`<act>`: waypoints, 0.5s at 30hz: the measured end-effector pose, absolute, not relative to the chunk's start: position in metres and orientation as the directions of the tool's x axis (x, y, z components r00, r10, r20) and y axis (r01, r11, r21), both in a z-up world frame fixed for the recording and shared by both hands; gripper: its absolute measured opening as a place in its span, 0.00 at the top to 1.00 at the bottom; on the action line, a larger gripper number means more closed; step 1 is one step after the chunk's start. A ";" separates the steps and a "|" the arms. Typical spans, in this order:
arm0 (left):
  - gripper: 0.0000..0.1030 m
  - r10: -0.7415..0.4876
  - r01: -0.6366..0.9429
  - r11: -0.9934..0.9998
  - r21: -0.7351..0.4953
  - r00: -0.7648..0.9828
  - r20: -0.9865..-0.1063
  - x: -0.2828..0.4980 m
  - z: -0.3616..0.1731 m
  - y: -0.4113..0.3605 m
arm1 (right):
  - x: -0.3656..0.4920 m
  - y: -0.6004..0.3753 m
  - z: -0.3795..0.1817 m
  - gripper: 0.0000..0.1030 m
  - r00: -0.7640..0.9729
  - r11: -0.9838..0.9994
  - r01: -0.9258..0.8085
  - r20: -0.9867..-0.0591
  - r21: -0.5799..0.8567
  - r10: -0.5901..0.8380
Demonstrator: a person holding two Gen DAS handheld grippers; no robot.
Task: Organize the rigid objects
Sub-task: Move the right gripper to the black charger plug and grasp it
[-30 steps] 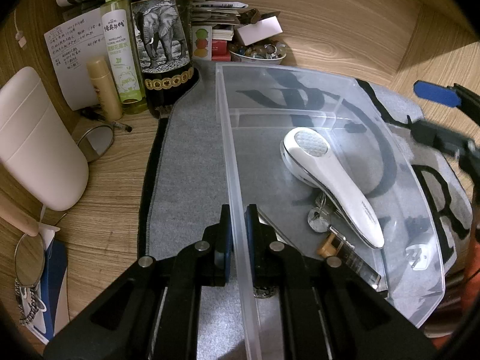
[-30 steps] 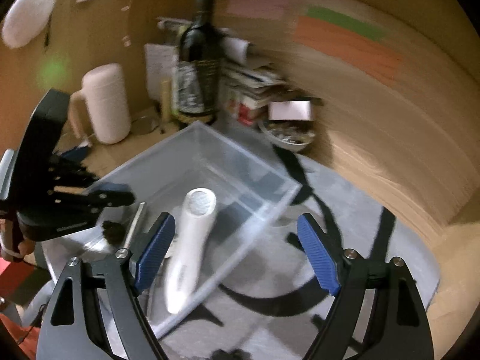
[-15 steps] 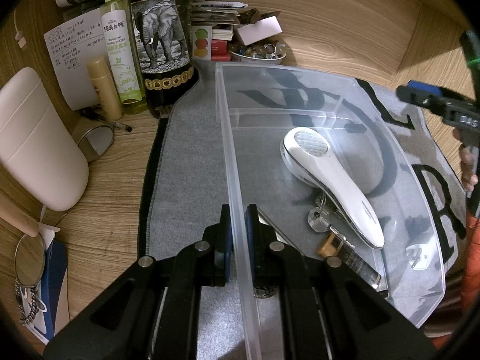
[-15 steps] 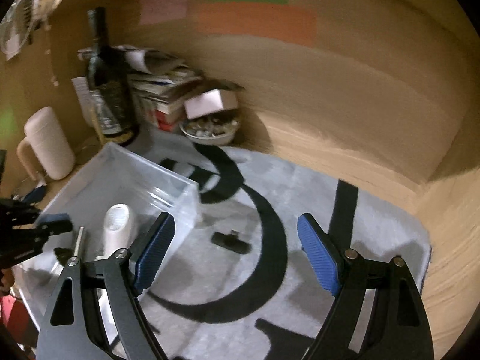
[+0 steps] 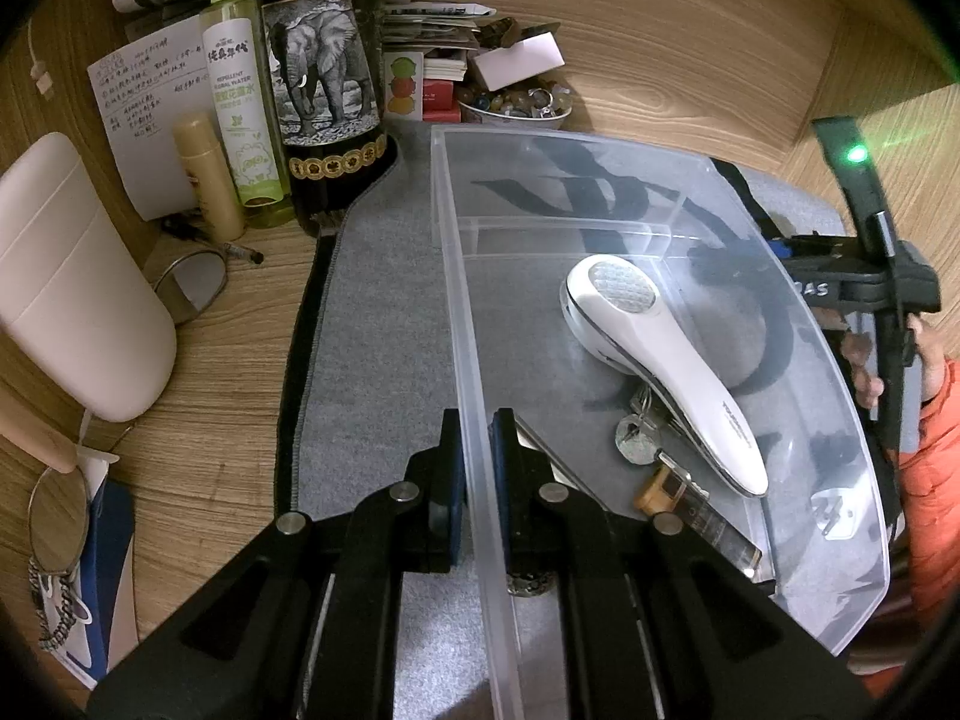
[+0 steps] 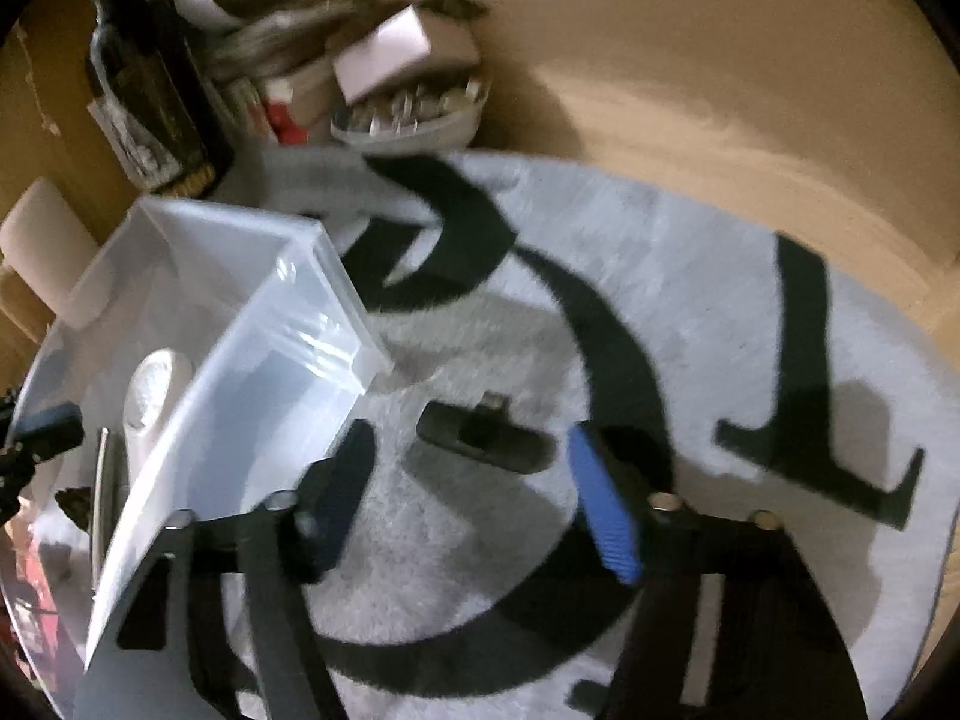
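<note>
From the left wrist view, our left tool is clamped tight on the near wall of the clear plastic bin, one pad outside, one inside. The bin sits on the grey felt mat on the wooden desk. Inside it we see the white handheld device lying slantwise, keys tucked against its underside, a metal-and-tan lighter-like piece just nearer to us, and a small white plug by the right-hand wall. Beyond the bin stand the elephant-label bottle and the green spray bottle. Nothing in the bin has shifted since a second ago, and our grip on the wall is the same. What has changed is the far right edge: the right tool's body, with a hand behind it, now sits lower and closer against the bin's right wall than before.

Now the right wrist view, blurred. Our right tool has its jaws apart, and they have just been closing in; nothing is pressed between the pads. The small black gadget lies on the mat just ahead of the fingertips, roughly centred between them, just beside the bin's corner but outside it. Half a second ago that gadget sat small and far ahead; now it fills the gap in front of the blue pad, and the bin's wall runs close past the left finger.
</note>
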State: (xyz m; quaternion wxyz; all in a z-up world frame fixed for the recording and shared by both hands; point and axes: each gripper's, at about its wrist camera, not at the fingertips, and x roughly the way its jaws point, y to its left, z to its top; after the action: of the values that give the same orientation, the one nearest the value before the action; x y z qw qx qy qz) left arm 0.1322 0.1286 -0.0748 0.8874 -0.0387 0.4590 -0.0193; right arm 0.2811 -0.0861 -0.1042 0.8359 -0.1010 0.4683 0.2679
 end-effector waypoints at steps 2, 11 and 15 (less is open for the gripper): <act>0.92 -0.070 -0.001 0.996 -0.086 0.578 -0.813 0.132 -0.075 0.129 | 0.279 -0.084 -0.106 0.47 0.441 0.838 -0.543 -0.831 0.053 0.338; 0.92 -0.069 -0.001 0.996 -0.085 0.578 -0.813 0.132 -0.075 0.129 | 0.269 -0.092 -0.098 0.59 0.484 0.847 -0.532 -0.812 0.022 0.326; 0.92 -0.070 -0.001 0.996 -0.086 0.578 -0.813 0.132 -0.075 0.129 | 0.264 -0.095 -0.086 0.59 0.505 0.845 -0.535 -0.791 0.027 0.345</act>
State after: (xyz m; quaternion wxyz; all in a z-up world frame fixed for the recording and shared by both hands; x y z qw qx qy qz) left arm 0.1321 0.1285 -0.0749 0.8874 -0.0387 0.4590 -0.0192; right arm 0.2645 -0.0952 -0.0860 0.8603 -0.1113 0.4269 0.2555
